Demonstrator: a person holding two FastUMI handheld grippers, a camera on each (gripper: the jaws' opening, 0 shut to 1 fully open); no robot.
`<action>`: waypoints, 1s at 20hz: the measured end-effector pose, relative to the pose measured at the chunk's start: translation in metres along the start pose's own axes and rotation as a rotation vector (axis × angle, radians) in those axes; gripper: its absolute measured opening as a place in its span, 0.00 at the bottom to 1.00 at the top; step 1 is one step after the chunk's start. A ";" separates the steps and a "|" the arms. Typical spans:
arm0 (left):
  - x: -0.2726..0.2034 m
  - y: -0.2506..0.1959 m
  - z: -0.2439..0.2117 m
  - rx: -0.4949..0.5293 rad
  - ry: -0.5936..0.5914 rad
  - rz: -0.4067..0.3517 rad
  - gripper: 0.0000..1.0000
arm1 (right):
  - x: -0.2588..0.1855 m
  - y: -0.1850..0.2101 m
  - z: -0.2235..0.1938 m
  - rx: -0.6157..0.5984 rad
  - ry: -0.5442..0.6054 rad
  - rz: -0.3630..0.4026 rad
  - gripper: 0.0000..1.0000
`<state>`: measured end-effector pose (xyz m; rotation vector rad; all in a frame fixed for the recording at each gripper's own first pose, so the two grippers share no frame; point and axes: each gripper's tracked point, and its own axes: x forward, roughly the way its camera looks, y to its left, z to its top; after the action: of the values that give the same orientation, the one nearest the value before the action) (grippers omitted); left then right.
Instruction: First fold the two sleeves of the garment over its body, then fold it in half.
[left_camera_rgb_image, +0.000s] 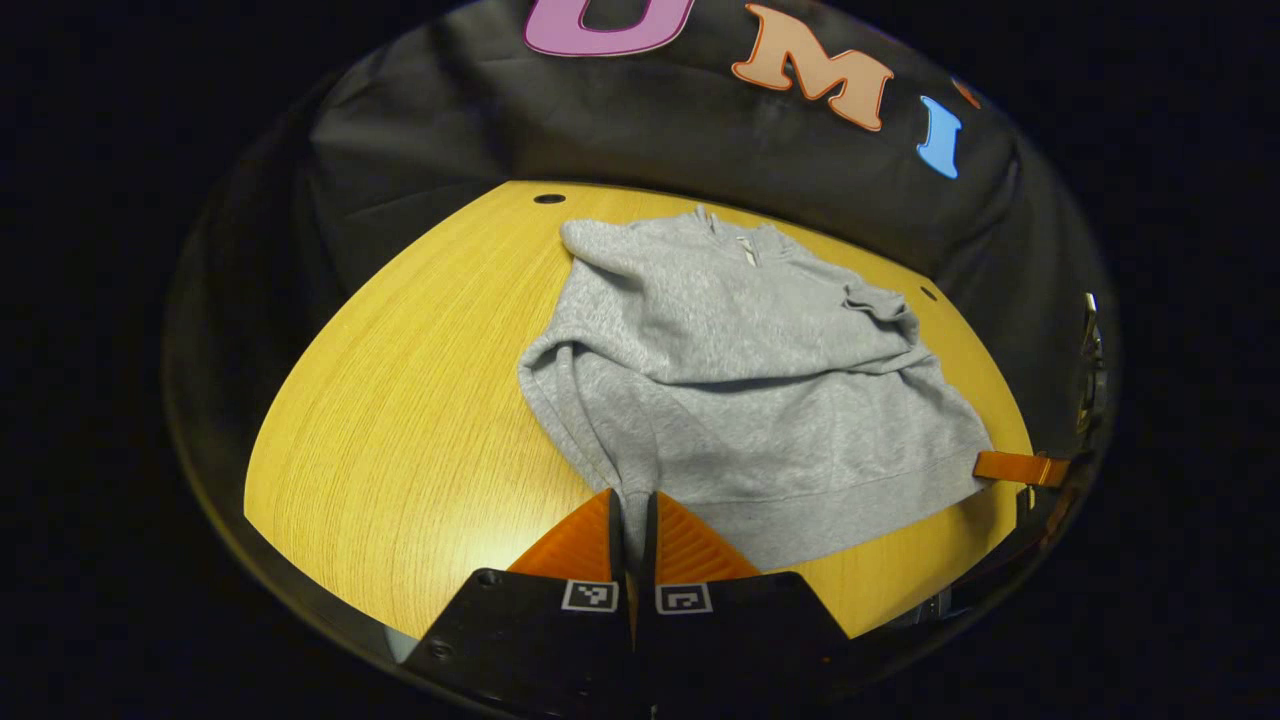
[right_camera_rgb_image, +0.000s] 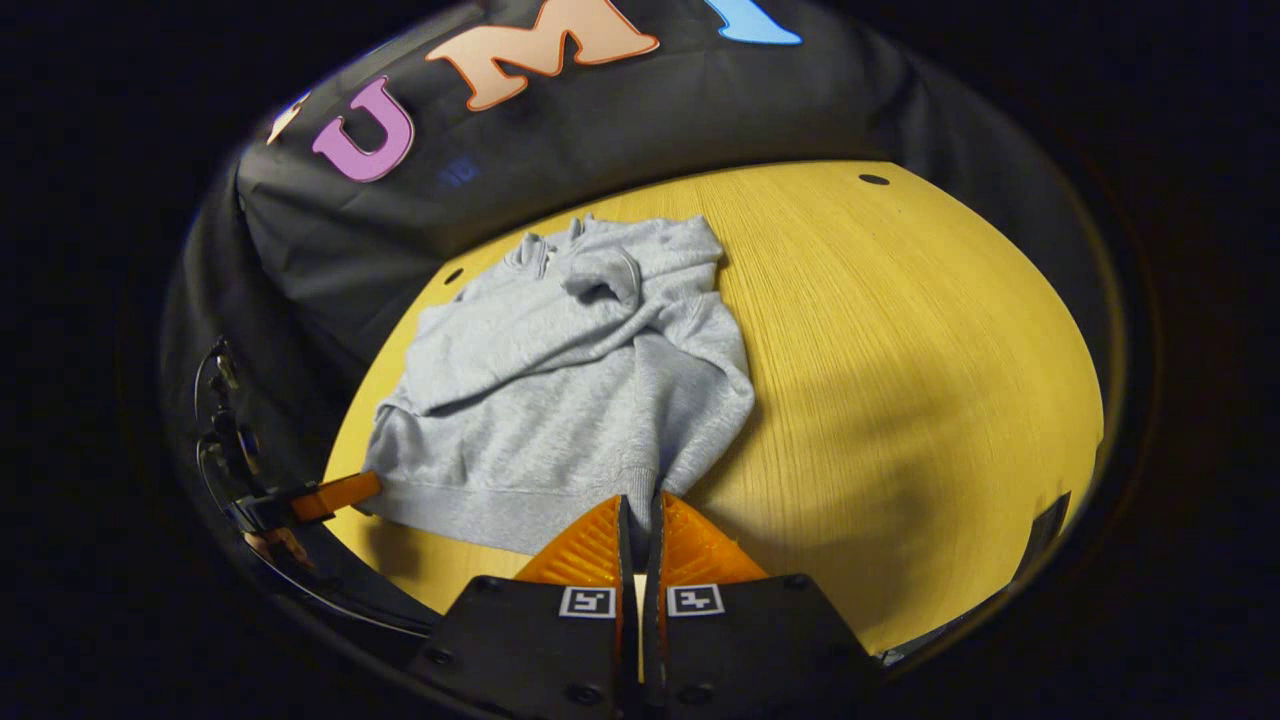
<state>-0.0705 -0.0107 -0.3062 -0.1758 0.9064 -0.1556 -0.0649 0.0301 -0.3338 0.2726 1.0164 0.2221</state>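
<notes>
left gripper view: left gripper pinches the hem of the grey sweatshirt – right gripper likewise – soft, limp cloth, best lifted by both hem corners.

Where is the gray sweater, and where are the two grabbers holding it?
gray sweater (left_camera_rgb_image: 740, 350): left gripper view, middle of its body.
left gripper (left_camera_rgb_image: 632, 515): left gripper view, between its fingertips, at the hem.
right gripper (right_camera_rgb_image: 640, 515): right gripper view, between its fingertips, at the hem.

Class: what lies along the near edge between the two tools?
In the left gripper view, the grey sweatshirt's ribbed hem spans from the left tool to the right tool, over the yellow wooden table.
</notes>
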 end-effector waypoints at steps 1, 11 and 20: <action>-0.003 -0.002 0.008 -0.003 -0.011 -0.007 0.00 | -0.004 0.005 0.009 0.004 -0.015 0.016 0.05; -0.012 -0.014 0.085 -0.081 -0.109 -0.070 0.00 | -0.018 0.040 0.097 0.134 -0.123 0.135 0.05; 0.022 -0.004 0.151 -0.173 -0.126 -0.078 0.00 | 0.011 0.041 0.168 0.228 -0.170 0.141 0.04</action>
<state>0.0624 -0.0064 -0.2312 -0.3782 0.7878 -0.1367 0.0825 0.0515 -0.2454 0.5622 0.8549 0.2075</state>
